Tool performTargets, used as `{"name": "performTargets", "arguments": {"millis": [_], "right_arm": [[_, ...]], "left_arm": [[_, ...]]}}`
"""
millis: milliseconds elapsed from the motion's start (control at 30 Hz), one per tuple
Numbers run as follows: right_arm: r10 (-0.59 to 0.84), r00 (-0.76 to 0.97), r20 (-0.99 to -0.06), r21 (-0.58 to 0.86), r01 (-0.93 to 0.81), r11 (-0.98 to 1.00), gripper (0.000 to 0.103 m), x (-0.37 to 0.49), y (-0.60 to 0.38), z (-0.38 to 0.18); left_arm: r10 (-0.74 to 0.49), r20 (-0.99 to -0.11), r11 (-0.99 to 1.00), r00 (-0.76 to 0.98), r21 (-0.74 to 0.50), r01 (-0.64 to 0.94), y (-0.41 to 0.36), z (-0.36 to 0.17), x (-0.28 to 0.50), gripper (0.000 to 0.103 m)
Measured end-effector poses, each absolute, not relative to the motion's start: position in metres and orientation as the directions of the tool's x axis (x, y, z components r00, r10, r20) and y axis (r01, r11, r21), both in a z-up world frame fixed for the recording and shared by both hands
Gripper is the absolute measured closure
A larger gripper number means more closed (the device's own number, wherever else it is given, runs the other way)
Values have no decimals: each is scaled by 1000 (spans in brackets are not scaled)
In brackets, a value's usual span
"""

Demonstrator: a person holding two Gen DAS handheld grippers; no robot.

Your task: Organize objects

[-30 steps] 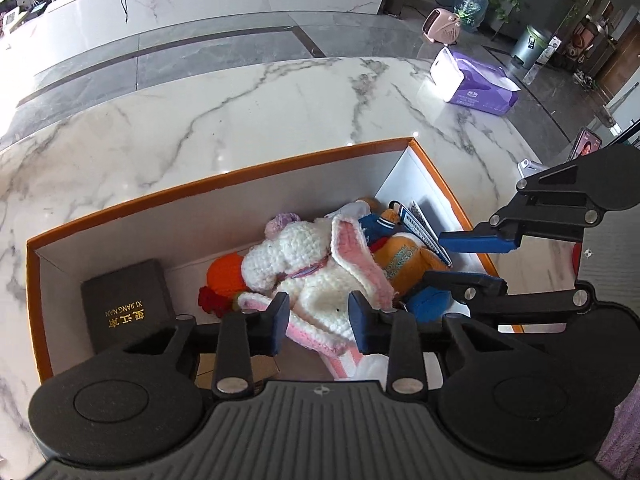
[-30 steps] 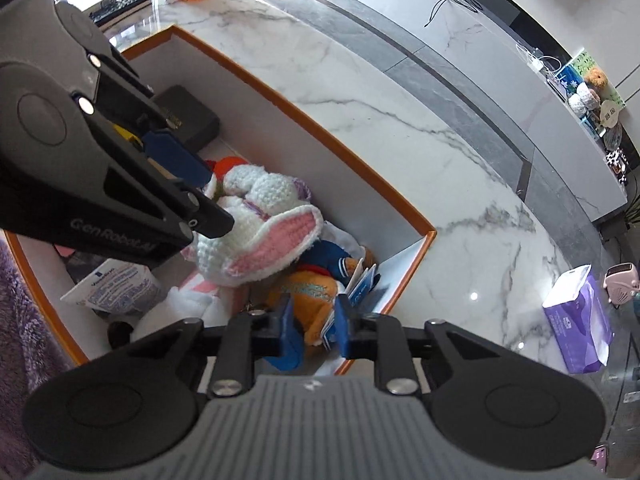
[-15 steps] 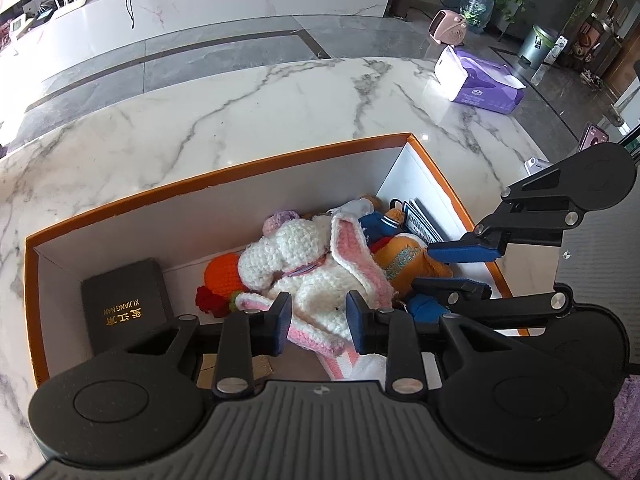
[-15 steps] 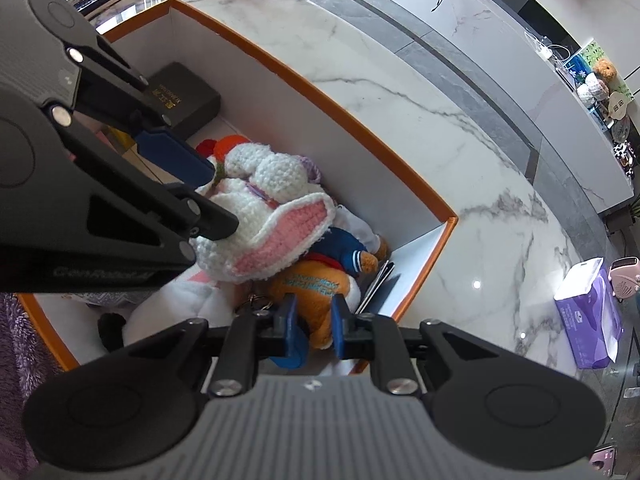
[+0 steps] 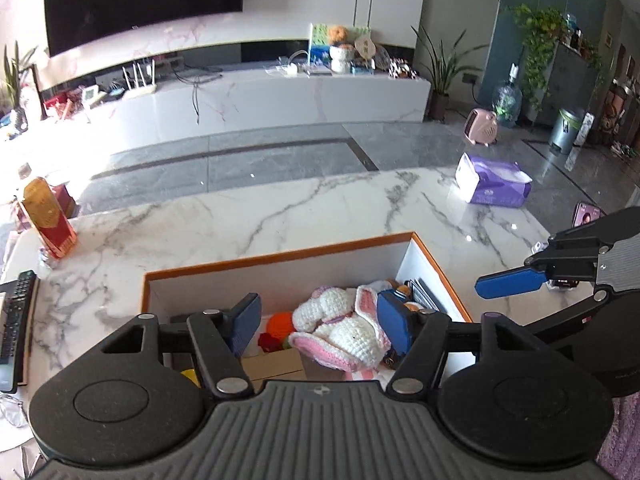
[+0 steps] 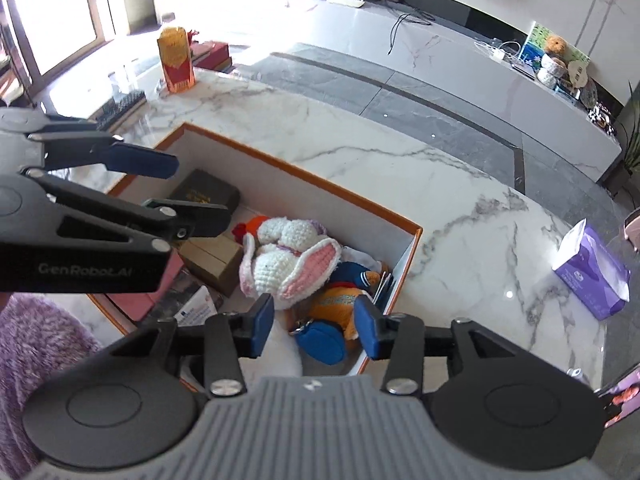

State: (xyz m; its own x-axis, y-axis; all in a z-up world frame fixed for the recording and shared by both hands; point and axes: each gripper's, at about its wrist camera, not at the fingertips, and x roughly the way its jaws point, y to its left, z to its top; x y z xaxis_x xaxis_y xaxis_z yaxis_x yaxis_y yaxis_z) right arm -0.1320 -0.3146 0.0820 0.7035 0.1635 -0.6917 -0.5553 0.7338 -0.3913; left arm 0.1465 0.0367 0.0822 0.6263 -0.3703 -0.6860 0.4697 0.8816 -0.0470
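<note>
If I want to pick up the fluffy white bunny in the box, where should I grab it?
Probably the bunny by its round white body, coming straight down from above. It lies on top of the other toys in the orange-rimmed box, so the top is free. The box wall is close behind it, and the floppy pink ears would likely stretch or slip.

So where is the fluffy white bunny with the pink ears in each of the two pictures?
Left wrist: the crocheted bunny lies in the box, low and centre, between the left gripper fingers.
Right wrist: the bunny is mid-picture, just above the right gripper.
Shared landmark: the purple tissue pack on the marble table.
</note>
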Motion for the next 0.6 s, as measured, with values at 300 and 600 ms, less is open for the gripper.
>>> {"name": "performTargets", "arguments": {"millis": [300,600], "right_arm": [[267,769,-580,-263,-488,832,31,-190,-337,88],[288,805,-519,-186,-435,881,17,-224,-366,68]], "left_arm": [[-201,-492,946,847,126,298,47,100,76,15],[-141,-471,982,871,48,185,55,86,33,14]]}}
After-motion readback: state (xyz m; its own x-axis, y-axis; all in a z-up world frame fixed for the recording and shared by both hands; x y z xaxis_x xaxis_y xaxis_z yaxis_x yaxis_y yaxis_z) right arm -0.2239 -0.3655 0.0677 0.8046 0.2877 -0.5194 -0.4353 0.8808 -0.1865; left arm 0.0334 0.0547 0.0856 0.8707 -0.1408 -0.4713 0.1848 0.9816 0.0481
